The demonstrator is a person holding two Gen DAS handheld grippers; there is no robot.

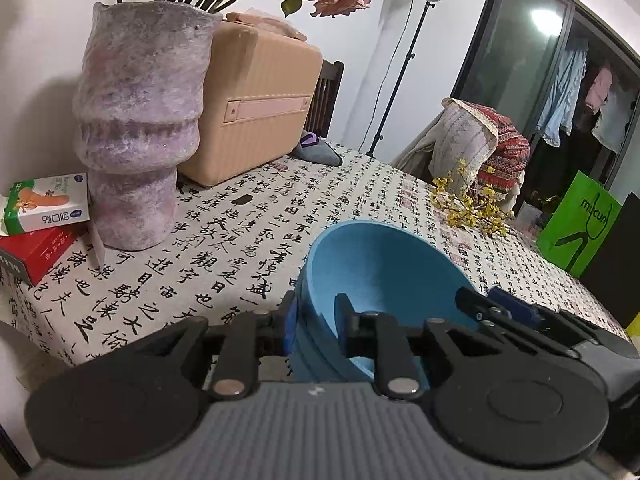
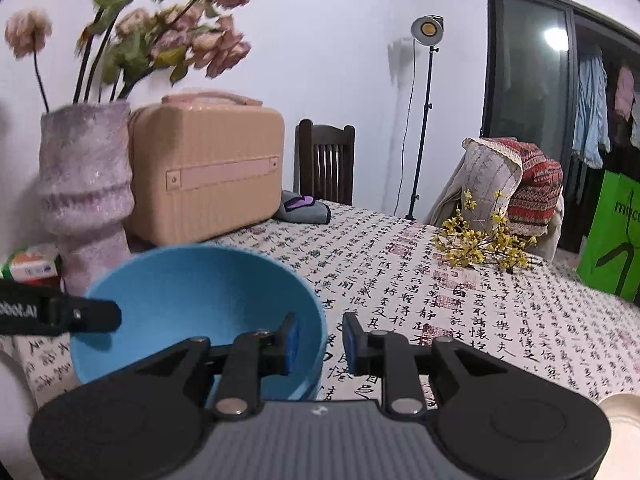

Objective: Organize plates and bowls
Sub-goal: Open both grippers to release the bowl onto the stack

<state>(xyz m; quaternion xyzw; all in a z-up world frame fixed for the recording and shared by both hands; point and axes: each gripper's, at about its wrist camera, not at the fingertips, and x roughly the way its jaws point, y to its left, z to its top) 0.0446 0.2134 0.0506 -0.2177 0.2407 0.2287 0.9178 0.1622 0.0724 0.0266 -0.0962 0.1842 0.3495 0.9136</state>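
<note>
A blue bowl is held tilted above the table's near edge; it also shows in the right wrist view. My left gripper is shut on its left rim, one finger outside the wall and one inside. My right gripper straddles the bowl's right rim, with its left pad inside the bowl and its right pad outside; the pads stand a little apart from the wall. The right gripper's finger shows at the bowl's right side in the left wrist view. A cream plate edge peeks in at the lower right.
A calligraphy-print tablecloth covers the table. A purple vase with dried roses and a peach suitcase stand at the back left, with small boxes beside them. Yellow flower sprigs, a green bag and a draped chair stand to the right.
</note>
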